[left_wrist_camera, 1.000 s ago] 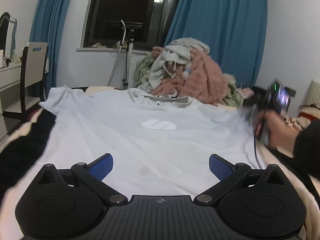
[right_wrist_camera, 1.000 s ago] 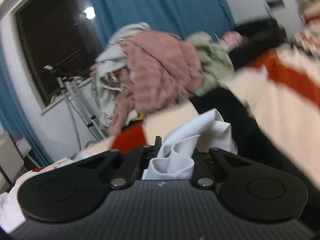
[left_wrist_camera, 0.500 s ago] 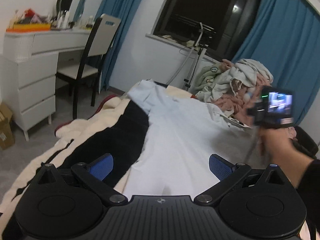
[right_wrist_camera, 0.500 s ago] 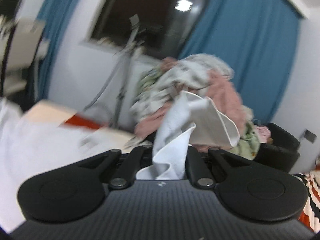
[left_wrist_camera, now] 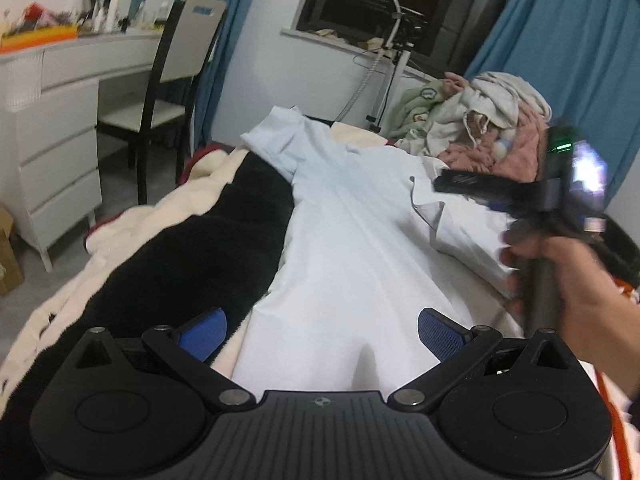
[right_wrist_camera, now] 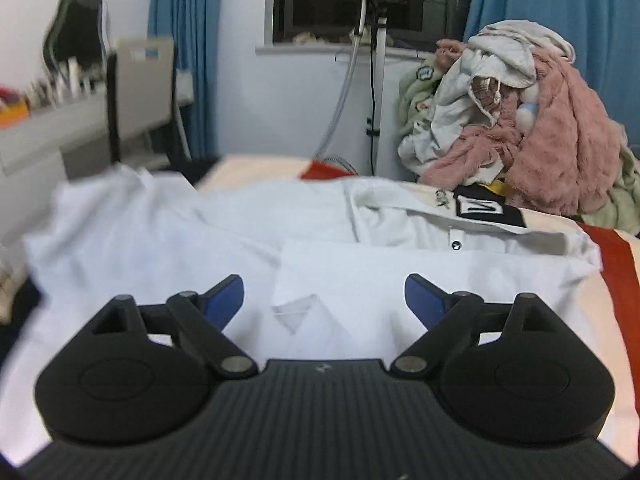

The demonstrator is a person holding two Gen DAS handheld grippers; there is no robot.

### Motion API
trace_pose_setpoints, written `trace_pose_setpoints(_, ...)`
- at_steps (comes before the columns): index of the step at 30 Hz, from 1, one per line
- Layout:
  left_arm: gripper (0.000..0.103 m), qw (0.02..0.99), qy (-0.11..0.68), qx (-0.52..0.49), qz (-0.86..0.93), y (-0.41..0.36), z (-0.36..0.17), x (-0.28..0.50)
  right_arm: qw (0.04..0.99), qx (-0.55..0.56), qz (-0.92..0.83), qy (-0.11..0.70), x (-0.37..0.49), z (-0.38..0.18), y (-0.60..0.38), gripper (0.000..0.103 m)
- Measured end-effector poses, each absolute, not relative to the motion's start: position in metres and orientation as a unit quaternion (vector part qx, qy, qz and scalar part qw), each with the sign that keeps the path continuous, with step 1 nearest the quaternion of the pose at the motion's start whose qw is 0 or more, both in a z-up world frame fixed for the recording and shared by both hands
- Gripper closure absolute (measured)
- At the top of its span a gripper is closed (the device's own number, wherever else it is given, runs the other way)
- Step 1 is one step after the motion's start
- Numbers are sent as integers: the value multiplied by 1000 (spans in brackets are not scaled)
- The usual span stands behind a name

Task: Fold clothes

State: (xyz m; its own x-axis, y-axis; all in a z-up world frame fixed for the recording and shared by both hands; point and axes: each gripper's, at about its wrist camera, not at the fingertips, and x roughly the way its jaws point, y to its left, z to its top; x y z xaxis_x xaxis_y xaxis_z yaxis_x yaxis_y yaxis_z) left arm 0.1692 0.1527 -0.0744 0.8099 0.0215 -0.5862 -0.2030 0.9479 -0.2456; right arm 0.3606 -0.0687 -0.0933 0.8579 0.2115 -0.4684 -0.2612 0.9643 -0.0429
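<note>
A pale white polo shirt (left_wrist_camera: 352,240) lies spread on the bed, its right side folded over onto the body (right_wrist_camera: 420,276). Its collar and buttons (right_wrist_camera: 454,240) lie at the far end. My left gripper (left_wrist_camera: 322,330) is open and empty, low over the shirt's hem near its left edge. My right gripper (right_wrist_camera: 324,300) is open and empty just above the folded-over sleeve. In the left wrist view the right gripper (left_wrist_camera: 560,188) shows at the right, held in a hand.
A heap of unfolded clothes (right_wrist_camera: 520,120) sits at the bed's far end. A black and cream blanket (left_wrist_camera: 180,248) covers the bed left of the shirt. A chair (left_wrist_camera: 176,76) and white dresser (left_wrist_camera: 48,128) stand at the left. A stand (right_wrist_camera: 374,80) is by the window.
My right gripper carried the shirt's right side across over the body and let it go; its jaws have opened. My left gripper swung left along the hem, staying open.
</note>
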Motion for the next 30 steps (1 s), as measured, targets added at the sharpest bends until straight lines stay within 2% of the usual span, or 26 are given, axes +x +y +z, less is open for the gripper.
trace_pose_setpoints(13,0,967,242,-58,62,96,-44,149,971,62,148,179,136,-27,-171,14)
trace_pose_setpoints(19,0,967,239,-87,27,80,-29,94,977,87,119,154,44,-33,-210,14)
trace_pose_setpoints(22,1,965,242,-100,-1,67,-25,72,974,109,101,172,15,-51,-216,14)
trace_pose_setpoints(26,3,969,239,-63,-25,35,-29,56,969,100,97,204,3,-67,-213,14)
trace_pose_setpoints(30,11,963,250,-49,-84,5,-37,44,976,125,79,162,-2,-47,-235,14)
